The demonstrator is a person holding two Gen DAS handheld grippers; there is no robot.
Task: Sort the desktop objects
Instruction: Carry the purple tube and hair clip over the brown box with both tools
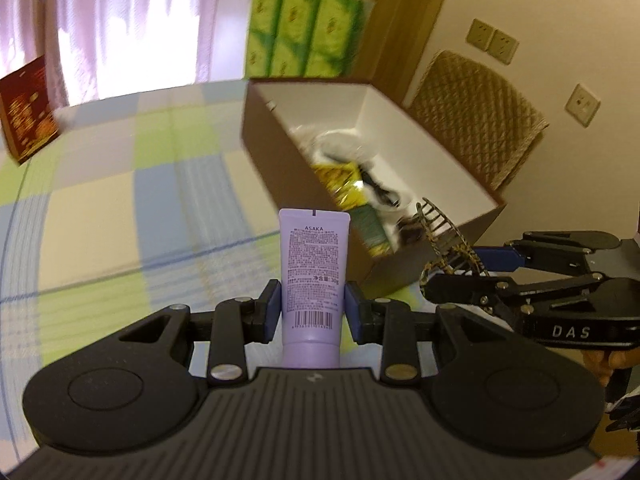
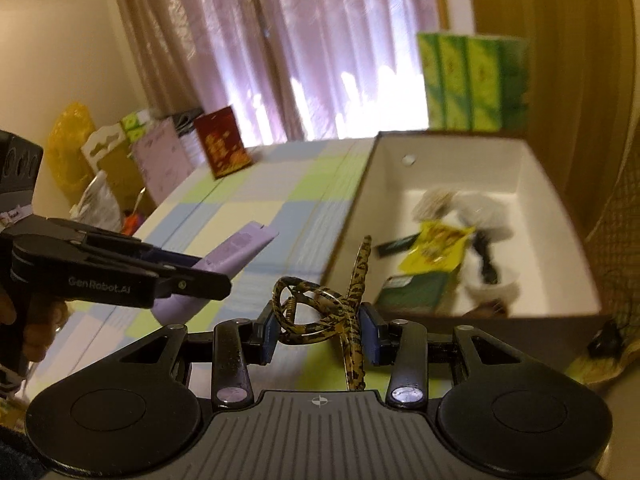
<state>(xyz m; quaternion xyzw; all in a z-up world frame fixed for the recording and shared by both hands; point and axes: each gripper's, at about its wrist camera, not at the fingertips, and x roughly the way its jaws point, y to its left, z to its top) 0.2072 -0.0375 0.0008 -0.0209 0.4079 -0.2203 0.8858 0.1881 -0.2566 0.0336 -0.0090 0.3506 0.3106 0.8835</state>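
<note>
Here, closest to me, my left claw (image 1: 312,308) is clamped on a lilac tube (image 1: 311,280), blue pads pressing both its sides; the tube stands upright between them, cap toward my palm and flat crimped end pointing away. The claw tilts downward over the checked tablecloth (image 1: 120,200).

Just to its right, my right claw (image 2: 320,330) points the same way, tilted down, its pads closed on a tortoiseshell hair clip (image 2: 320,308); the clip's spring and looped handles sit between the pads and one toothed jaw sticks up ahead of them. My hand (image 2: 36,332) shows behind the left claw's handle in the right wrist view.

Ahead and right of both claws lies an open cardboard box (image 1: 304,168), brown outside, white inside. In it are a yellow packet (image 2: 436,248), a green packet (image 2: 416,288) nearer me, and something white with black parts, too blurred to name.

Beyond the box stand stacked green cartons (image 1: 304,32). Far to the left, a red box (image 1: 28,108) stands before the pink curtain (image 1: 120,20).
</note>
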